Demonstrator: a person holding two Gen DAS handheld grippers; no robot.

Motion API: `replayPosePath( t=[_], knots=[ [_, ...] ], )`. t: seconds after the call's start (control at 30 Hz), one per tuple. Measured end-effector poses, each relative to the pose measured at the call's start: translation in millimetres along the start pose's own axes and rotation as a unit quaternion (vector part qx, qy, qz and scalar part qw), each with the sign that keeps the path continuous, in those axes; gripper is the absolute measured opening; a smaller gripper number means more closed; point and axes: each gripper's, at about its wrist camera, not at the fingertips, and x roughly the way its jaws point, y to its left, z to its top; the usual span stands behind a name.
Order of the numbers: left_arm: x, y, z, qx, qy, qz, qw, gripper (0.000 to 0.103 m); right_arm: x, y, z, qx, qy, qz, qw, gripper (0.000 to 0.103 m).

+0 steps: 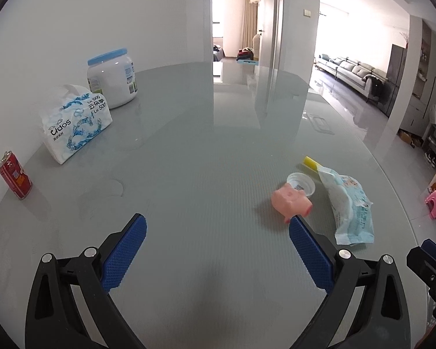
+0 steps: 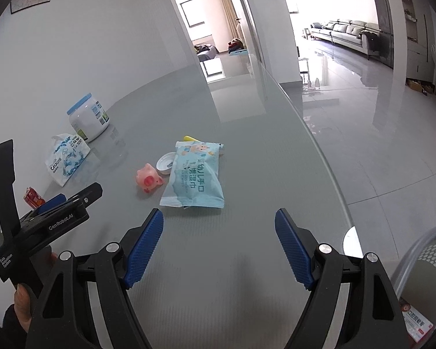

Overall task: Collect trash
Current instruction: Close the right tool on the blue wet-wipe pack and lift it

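on the grey table (image 2: 247, 261), a light blue wet-wipe packet (image 2: 193, 177) lies flat, touching a clear plastic lid (image 2: 165, 163) and covering part of a yellow item (image 2: 190, 138), with a pink pig toy (image 2: 148, 179) just beside. both the left gripper (image 1: 216, 234) and right gripper (image 2: 219, 229) hang spread and empty short of the packet. a tissue pack (image 1: 75, 123), white jar (image 1: 113, 77) and red can (image 1: 14, 179) stand well apart by the wall.
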Motion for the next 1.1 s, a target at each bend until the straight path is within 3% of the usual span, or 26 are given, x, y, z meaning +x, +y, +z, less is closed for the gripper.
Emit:
replayPosePath(
  t=[0.5, 0.93, 1.03, 1.1],
  knots=[
    [16.8, 18.7, -2.4, -0.024, 0.002, 0.011, 0.9996, 0.097, 71.1, 22.3, 35.9, -0.002, 0.04, -0.01, 0.999, 0.076],
    [16.4, 17.0, -1.5, -0.021, -0.001, 0.016, 0.9997, 0.097, 103.8, 22.9, 46.8, -0.001, 0.06, -0.051, 0.997, 0.075],
    [16.6, 15.9, -2.2, -0.019, -0.001, 0.015, 0.9997, 0.097, 106.0, 26.3, 47.2, -0.007, 0.06, -0.052, 0.997, 0.059],
    [17.1, 15.5, -2.4, -0.018, 0.0, 0.013, 0.9998, 0.097, 105.2, 27.6, 46.1, -0.013, 0.057, -0.053, 0.997, 0.059]
  ],
)
